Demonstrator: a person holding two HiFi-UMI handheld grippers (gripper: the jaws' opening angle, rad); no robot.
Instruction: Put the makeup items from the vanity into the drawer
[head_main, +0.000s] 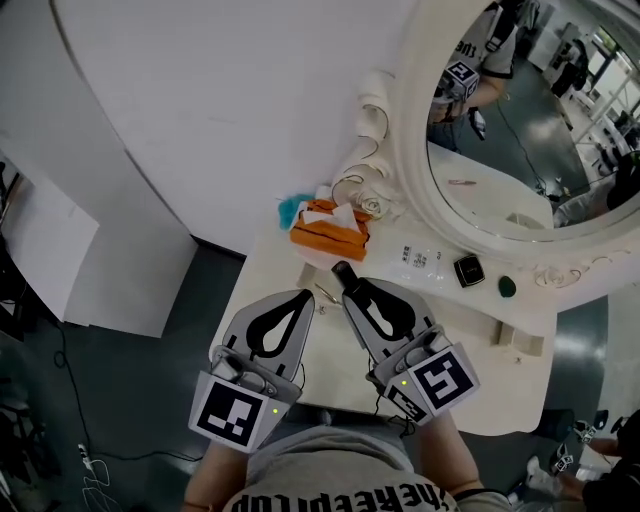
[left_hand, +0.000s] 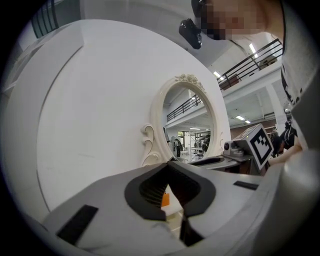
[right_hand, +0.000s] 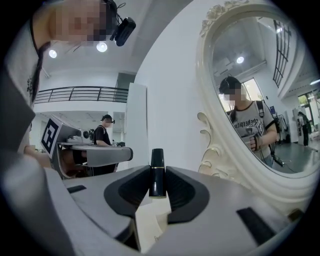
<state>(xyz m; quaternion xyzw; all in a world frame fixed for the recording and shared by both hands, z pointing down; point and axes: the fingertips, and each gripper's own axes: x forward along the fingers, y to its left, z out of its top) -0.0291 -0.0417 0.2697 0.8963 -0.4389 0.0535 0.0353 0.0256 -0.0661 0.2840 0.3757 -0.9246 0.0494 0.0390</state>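
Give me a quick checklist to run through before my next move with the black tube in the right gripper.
1. Grip on the black tube: ok. It stands upright between the jaws of the right gripper.
2. Left gripper free: ok. Its jaws are together with nothing between them.
3. Drawer open and ready: cannot tell. No open drawer shows in any view.
4. Vanity emptied of makeup: not ok. A black compact and a dark green item lie on top near the mirror.
5. Grippers clear of each other: ok. The head view shows them side by side, apart.
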